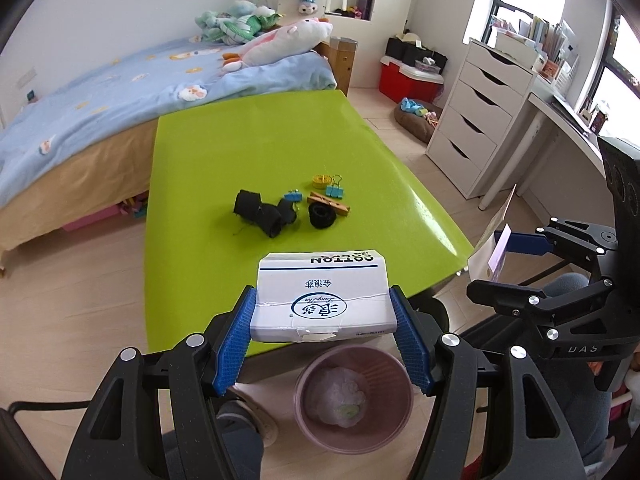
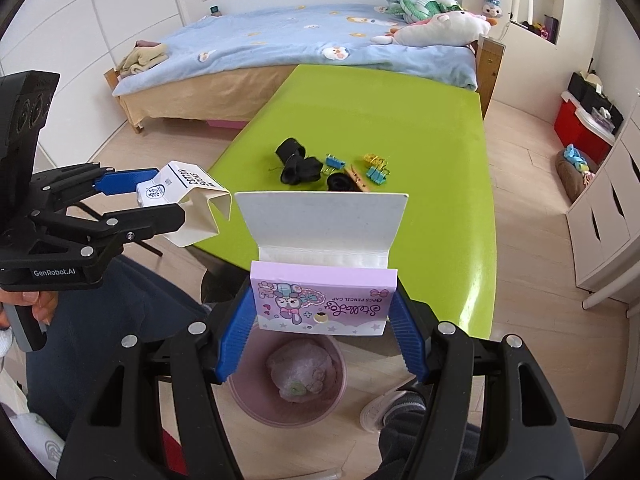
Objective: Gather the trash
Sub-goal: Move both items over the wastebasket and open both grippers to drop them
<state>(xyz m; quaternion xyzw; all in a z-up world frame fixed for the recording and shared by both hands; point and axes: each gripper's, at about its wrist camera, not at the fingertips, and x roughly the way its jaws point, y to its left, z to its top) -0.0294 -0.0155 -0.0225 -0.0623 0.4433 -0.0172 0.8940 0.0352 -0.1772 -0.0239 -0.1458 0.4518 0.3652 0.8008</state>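
The white cotton-socks carton (image 1: 322, 300), flattened and open at one end, is clamped between the fingers (image 1: 234, 344) of the left gripper (image 1: 324, 320) and is clear of the counter (image 1: 224, 140), above its near edge. The purple pencil-cap package (image 2: 322, 304), its white flap folded up, is clamped between the fingers (image 2: 236, 332) of the right gripper (image 2: 322, 320). Both items hang above the pink waste bin (image 2: 248, 408) on the floor below, which already holds crumpled white material. Judged status: both pieces of packaging are picked up but not yet dropped; release into the bin remains. On the counter lie black socks (image 1: 262, 214), blue binder clips (image 1: 334, 190), a wooden clothespin (image 1: 330, 204) and a yellow item (image 1: 321, 179); these appear to be keepers, not trash.
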